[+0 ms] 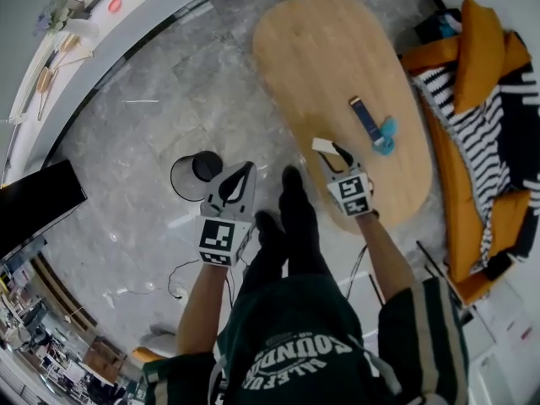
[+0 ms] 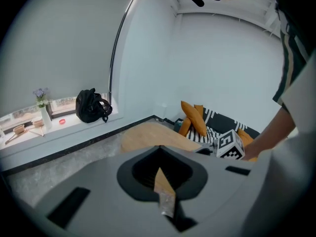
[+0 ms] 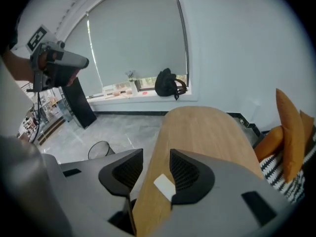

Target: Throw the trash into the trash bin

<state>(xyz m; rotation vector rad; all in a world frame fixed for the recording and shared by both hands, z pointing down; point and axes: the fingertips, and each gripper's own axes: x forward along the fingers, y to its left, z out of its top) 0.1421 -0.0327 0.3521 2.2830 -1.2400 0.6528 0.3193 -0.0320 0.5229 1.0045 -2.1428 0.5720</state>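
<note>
A white paper scrap [image 1: 321,144] lies near the near edge of the oval wooden table [image 1: 337,49]. My right gripper [image 1: 333,157] hovers over it, open. In the right gripper view the scrap [image 3: 164,186] shows on the wood beside the right pad [image 3: 186,172]. Farther along the table lie a dark blue wrapper [image 1: 364,118] and a teal item [image 1: 386,135]. The black mesh trash bin [image 1: 174,178] stands on the floor, left of the table. My left gripper [image 1: 245,169] hangs just right of the bin, shut. A thin tan-and-grey sliver [image 2: 165,194] shows between its pads; I cannot tell what it is.
A sofa with orange cushions [image 1: 477,36] and a striped blanket [image 1: 498,133] runs along the table's right side. The person's legs [image 1: 287,226] stand between the grippers. Cables [image 1: 181,281] trail on the marble floor. A black bag [image 3: 169,85] sits on the windowsill.
</note>
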